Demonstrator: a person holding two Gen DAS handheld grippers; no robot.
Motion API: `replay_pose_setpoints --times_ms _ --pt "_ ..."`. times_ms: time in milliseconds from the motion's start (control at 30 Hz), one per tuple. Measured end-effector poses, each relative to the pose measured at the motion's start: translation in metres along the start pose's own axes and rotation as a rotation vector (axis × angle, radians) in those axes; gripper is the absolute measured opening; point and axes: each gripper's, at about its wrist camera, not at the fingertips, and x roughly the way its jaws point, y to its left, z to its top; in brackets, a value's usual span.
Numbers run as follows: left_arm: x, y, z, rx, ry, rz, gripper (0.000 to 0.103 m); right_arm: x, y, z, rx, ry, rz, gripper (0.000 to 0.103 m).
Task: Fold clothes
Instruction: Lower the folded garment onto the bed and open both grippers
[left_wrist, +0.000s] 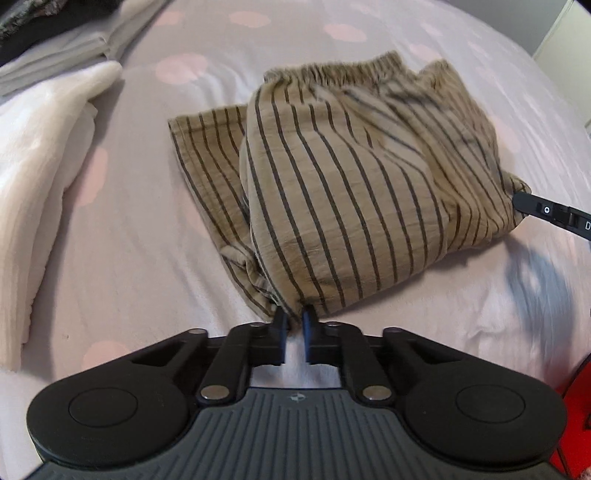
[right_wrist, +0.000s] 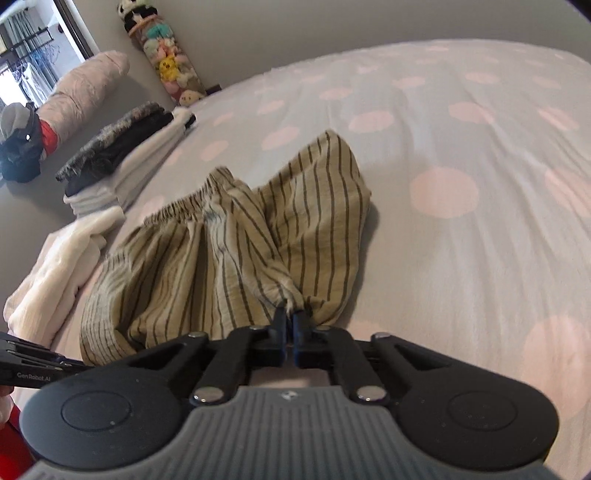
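Item: striped shorts (left_wrist: 354, 199), tan with dark pinstripes, elastic waistband (right_wrist: 184, 206), lying half-folded and puffed up on the polka-dot bed sheet (right_wrist: 461, 122); all positions below are given from the shorts. Left gripper (left_wrist: 294, 325): at the shorts' near hem corner, jaws pressed nearly together, pinching a small tuft of the hem. Right gripper (right_wrist: 290, 320): at the opposite near corner, jaws shut tight on a gathered twist of cloth. Orientation: waistband on the far side from both grippers, hems toward them; stripes run waistband to hem; the long axis appears to run across, from one pinched corner to the other, though the bunching makes this uncertain. Beside the shorts, on the left gripper's side: white folded towel (left_wrist: 48, 173), then a stack of folded dark and pale clothes (right_wrist: 122, 155) further off. Risks, as judged: both grips are thin, so either corner may slip out when lifted; only the top layer may be caught, leaving the fold crooked; trapped air could leave it lumpy.
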Motion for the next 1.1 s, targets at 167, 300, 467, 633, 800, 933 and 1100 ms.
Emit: replay_pose_setpoints --times_ms 167,300,467,633,800,933,1100 --pt "-0.024 0.004 -0.004 -0.028 -0.127 0.03 0.004 -0.017 0.003 0.005 -0.005 -0.127 -0.032 0.002" --pt "-0.029 0.006 -0.01 -0.046 -0.144 0.056 0.003 -0.018 0.002 0.008 -0.017 -0.159 -0.084 0.001" --pt "-0.018 -0.006 -0.011 0.03 -0.087 0.126 0.003 -0.009 -0.007 0.011 0.012 -0.152 -0.154 0.001" --pt "-0.014 -0.017 -0.007 0.127 -0.077 0.23 0.002 -0.002 -0.012 0.01 0.003 -0.153 -0.199 0.001" --pt "-0.011 -0.005 -0.004 0.09 -0.041 0.239 0.0 0.001 -0.016 0.012 0.007 -0.124 -0.199 0.003" --pt "-0.019 0.014 -0.002 -0.003 -0.042 0.065 0.004 -0.016 -0.023 0.012 0.051 -0.126 -0.193 0.013" --pt "-0.012 0.001 -0.004 0.063 -0.003 0.052 0.032 -0.023 -0.015 0.012 -0.103 -0.03 -0.165 0.033"
